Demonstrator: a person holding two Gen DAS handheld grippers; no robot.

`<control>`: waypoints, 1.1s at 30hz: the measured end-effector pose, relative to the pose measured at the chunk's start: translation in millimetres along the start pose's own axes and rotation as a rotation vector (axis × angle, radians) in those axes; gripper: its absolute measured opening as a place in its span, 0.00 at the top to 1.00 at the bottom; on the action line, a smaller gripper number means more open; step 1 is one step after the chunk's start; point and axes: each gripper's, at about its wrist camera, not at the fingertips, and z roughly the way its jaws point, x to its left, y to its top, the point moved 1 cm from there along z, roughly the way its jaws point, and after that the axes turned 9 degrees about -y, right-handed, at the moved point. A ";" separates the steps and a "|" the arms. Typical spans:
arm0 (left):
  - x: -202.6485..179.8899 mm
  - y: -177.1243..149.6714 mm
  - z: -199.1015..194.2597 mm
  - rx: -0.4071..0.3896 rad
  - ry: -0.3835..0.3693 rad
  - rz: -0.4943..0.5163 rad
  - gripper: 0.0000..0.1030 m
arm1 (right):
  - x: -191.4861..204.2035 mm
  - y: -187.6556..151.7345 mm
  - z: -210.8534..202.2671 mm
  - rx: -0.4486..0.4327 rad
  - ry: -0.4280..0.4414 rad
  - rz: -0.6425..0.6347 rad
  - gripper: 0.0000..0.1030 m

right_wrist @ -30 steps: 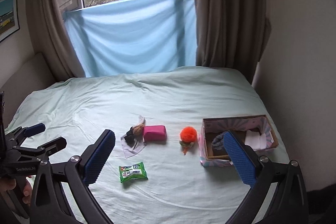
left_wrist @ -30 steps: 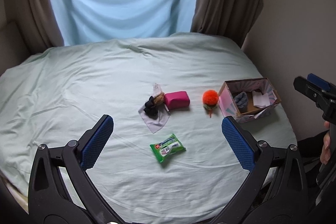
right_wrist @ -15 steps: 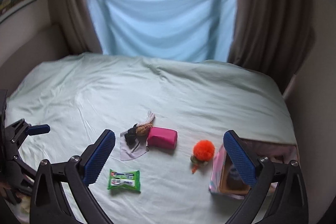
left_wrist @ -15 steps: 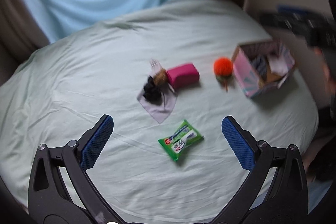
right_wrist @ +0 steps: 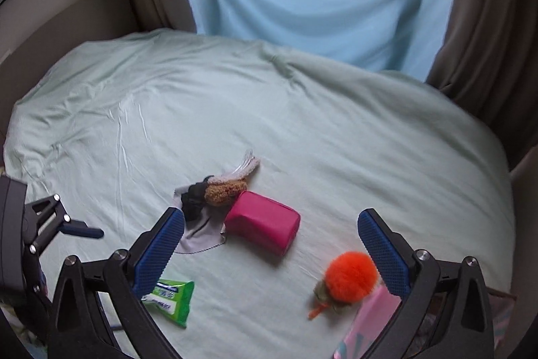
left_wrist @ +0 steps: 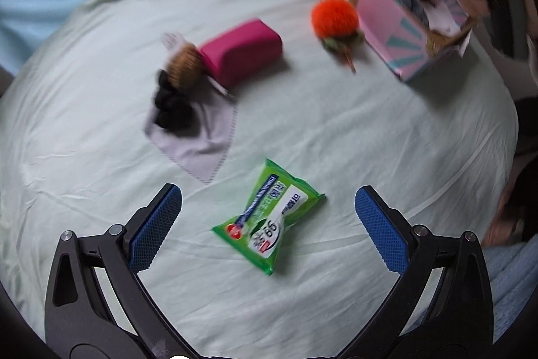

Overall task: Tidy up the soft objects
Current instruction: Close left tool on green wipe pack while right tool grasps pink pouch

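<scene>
Right over the green plastic wipes packet (left_wrist: 269, 217) now, my left gripper (left_wrist: 265, 221) has dropped in from its earlier high view, jaws wide apart and empty, so that's my first grab for the pink cardboard box (left_wrist: 400, 32) far off to its right.

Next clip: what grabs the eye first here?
The orange pompom stands out on the pale bed sheet, just beside the pink box. Next, the magenta pouch mid-bed, and the green wipes pack lying between the open left gripper's fingers.
</scene>
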 end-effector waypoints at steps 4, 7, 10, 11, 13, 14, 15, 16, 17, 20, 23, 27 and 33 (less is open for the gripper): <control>2.6 -2.7 33.5 0.058 -0.025 0.040 0.00 | 4.5 -1.8 41.6 0.034 0.030 -0.068 0.00; 4.9 -6.4 53.0 0.098 -0.043 0.074 0.00 | 7.8 -3.9 71.5 0.066 0.056 -0.141 0.00; 6.6 -11.0 70.0 0.137 -0.055 0.107 0.00 | 14.9 -5.9 97.9 0.100 0.076 -0.237 0.00; 7.9 -12.0 73.5 0.146 -0.059 0.111 0.00 | 18.0 -6.6 105.2 0.110 0.084 -0.271 0.00; 10.2 -14.4 82.4 0.166 -0.077 0.113 0.00 | 24.1 -8.4 120.6 0.136 0.108 -0.336 0.00; 11.3 -15.0 86.5 0.175 -0.083 0.113 0.00 | 26.6 -9.6 128.5 0.154 0.124 -0.358 0.00; 12.2 -15.7 91.3 0.184 -0.090 0.115 0.00 | 28.1 -10.6 134.5 0.164 0.134 -0.374 0.00; 12.9 -16.0 94.5 0.189 -0.094 0.116 0.00 | 29.8 -11.7 140.3 0.177 0.143 -0.393 0.00; 13.9 -16.3 99.0 0.197 -0.103 0.116 0.00 | 32.0 -12.9 146.0 0.188 0.150 -0.412 0.00; 15.8 -16.6 110.1 0.215 -0.119 0.120 0.01 | 38.0 -17.2 163.8 0.218 0.168 -0.466 0.00; 15.4 -18.2 122.3 0.237 -0.131 0.135 0.03 | 43.1 -21.4 179.3 0.249 0.175 -0.523 0.00; 12.0 -17.4 129.9 0.240 -0.119 0.159 0.04 | 48.5 -25.5 195.8 0.280 0.197 -0.586 0.00; 12.5 -21.6 126.6 0.237 -0.084 0.161 0.32 | 53.9 -31.6 200.2 0.294 0.230 -0.610 0.21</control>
